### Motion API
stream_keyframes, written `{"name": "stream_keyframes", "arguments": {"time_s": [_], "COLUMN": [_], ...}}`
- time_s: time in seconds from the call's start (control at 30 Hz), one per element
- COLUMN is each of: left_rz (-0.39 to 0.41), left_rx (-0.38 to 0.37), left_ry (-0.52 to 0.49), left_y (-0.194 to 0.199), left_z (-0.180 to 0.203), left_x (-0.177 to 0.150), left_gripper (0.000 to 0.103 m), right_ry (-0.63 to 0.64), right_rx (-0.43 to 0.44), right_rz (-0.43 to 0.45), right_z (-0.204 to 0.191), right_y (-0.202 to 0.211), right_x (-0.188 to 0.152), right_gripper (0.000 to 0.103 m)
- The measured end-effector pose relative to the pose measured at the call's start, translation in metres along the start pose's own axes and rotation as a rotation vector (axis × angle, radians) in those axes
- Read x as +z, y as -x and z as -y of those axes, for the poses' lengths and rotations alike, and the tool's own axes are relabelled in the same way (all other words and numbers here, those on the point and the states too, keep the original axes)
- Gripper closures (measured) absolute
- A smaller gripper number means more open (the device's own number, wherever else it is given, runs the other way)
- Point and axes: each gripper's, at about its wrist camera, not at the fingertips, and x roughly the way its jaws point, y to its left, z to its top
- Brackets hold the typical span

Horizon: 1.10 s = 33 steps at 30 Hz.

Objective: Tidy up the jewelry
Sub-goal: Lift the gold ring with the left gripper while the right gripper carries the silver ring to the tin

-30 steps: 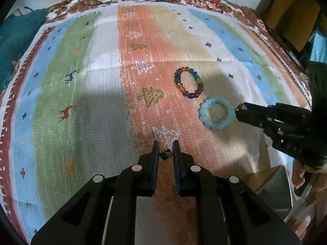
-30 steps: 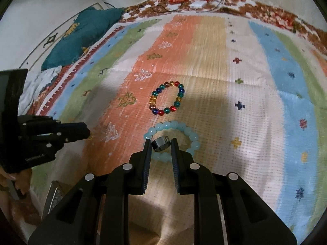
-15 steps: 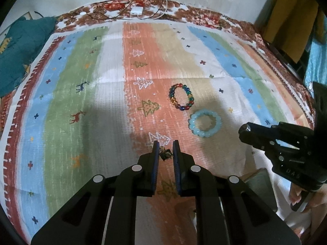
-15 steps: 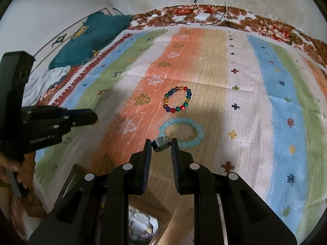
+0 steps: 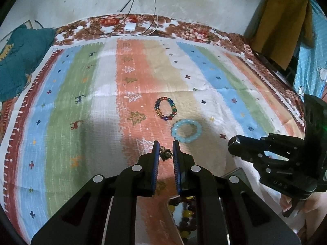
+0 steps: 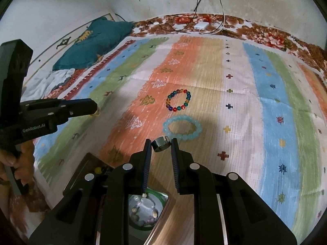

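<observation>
Two small pieces of jewelry are up off the cloth, one in each gripper. The left gripper has its jaws clenched on a tiny dark, bronze-toned trinket, too small to name surely. The right gripper has its jaws pinched on a silver ring with a gap in its band, held on edge between the blue pads.

Two bracelets lie flat on the striped cloth ahead of both grippers: a pale blue bead bracelet nearer, and a multicoloured bead bracelet just beyond it, close together but not touching. Both rest where the orange and tan stripes meet.

Under the grippers sits an open box with shiny metal walls; its compartments show yellow and dark beads in one and pale, whitish beads in another.

The person's left hand grips the handle of the left tool at the edge of the right wrist view. Farther out lie a teal cushion, a floral-edged blanket, a white adapter with cables, and a stained wall.
</observation>
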Motion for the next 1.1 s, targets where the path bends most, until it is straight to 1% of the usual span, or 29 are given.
{"name": "stream_keyframes", "arguments": {"time_s": [0.27, 0.47, 0.63, 1.1], "left_rz": [0.024, 0.039, 0.055, 0.062], "left_rx": [-0.029, -0.043, -0.054, -0.085], "left_ry": [0.002, -0.003, -0.017, -0.07], "left_y": [0.013, 0.022, 0.03, 0.046], "left_z": [0.003, 0.007, 0.012, 0.033], "left_x": [-0.008, -0.014, -0.02, -0.043], "left_gripper": [0.09, 0.09, 0.09, 0.09], "right_ry": [0.036, 0.056, 0.065, 0.06], "right_rx": [0.027, 0.037, 0.053, 0.087], "right_rz": [0.039, 0.047, 0.058, 0.086], "right_z": [-0.012, -0.021, -0.024, -0.027], "right_y": [0.017, 0.023, 0.03, 0.05], "right_x": [-0.005, -0.012, -0.015, -0.031], "right_gripper": [0.083, 0.083, 0.083, 0.083]}}
